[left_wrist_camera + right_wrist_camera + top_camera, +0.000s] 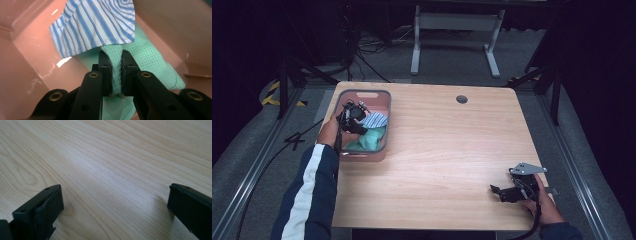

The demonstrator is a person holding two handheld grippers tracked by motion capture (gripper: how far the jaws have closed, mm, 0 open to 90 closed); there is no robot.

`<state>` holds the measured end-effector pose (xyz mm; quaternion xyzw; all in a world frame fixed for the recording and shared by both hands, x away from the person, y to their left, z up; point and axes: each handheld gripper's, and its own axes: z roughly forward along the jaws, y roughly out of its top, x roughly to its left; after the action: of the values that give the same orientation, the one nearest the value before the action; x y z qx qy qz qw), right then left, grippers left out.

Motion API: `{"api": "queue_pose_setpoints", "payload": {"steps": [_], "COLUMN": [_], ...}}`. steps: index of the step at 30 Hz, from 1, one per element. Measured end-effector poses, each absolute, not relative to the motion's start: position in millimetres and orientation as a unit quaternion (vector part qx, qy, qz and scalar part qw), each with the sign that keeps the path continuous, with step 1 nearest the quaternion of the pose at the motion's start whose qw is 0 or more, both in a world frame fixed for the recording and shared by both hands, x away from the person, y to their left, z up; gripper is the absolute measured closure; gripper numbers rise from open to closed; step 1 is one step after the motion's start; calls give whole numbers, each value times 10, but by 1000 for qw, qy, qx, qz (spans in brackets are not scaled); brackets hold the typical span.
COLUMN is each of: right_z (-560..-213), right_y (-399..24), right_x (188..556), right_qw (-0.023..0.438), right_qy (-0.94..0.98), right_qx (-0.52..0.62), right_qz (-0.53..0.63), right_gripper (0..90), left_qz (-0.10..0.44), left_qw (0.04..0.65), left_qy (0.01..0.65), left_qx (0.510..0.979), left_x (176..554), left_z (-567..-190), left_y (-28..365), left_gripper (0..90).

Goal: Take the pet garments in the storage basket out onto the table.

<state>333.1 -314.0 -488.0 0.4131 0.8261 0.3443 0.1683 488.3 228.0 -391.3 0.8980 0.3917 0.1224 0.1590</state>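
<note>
Left gripper view puts your left claw (115, 71) inside the pink bin (27, 50), its jaws pinched on a fold of the green waffle cloth (147, 62), with the blue-striped cloth (97, 22) lying over that cloth's far end. Your right claw (115, 205) rests spread wide on the bare wooden bench (112, 157), near its front right corner, gripping nothing.
</note>
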Motion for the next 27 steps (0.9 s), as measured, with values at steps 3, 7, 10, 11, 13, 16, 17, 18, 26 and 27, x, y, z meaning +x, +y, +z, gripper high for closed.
{"api": "queue_pose_setpoints", "payload": {"steps": [3, 7, 10, 11, 13, 16, 17, 18, 26, 27], "right_z": [-4880, -4880, -4880, -4880, -4880, -4880, -4880, -4880, -4880, -4880], "right_y": [-3140, -3140, -3140, -3140, -3140, -3140, -3140, -3140, -3140, -3140], "right_x": [3331, 3331, 3331, 3331, 3331, 3331, 3331, 3331, 3331, 3331], "right_qw": [168, 168, 168, 168, 168, 168, 168, 168, 168, 168], "right_qy": [826, 826, 826, 826, 826, 826, 826, 826, 826, 826], "right_qx": [413, 413, 413, 413, 413, 413, 413, 413, 413, 413], "right_qz": [344, 344, 344, 344, 344, 344, 344, 344, 344, 344], "right_gripper": [6, 6, 6, 6, 6, 6, 6, 6, 6, 6], "left_qz": [130, 148, 160, 166, 174, 179, 179, 185, 211, 217], "left_qw": [179, 219, 245, 266, 284, 301, 310, 317, 342, 348], "left_qy": [391, 390, 395, 401, 402, 404, 404, 402, 387, 388], "left_qx": [894, 882, 871, 861, 853, 845, 842, 838, 830, 825], "left_x": [4834, 4754, 4701, 4662, 4623, 4586, 4568, 4531, 4415, 4401], "left_z": [-3867, -3785, -3729, -3695, -3657, -3617, -3601, -3563, -3392, -3361], "left_y": [2321, 2389, 2424, 2445, 2466, 2492, 2501, 2516, 2537, 2532], "left_gripper": [819, 820, 822, 822, 822, 823, 823, 823, 824, 824]}}
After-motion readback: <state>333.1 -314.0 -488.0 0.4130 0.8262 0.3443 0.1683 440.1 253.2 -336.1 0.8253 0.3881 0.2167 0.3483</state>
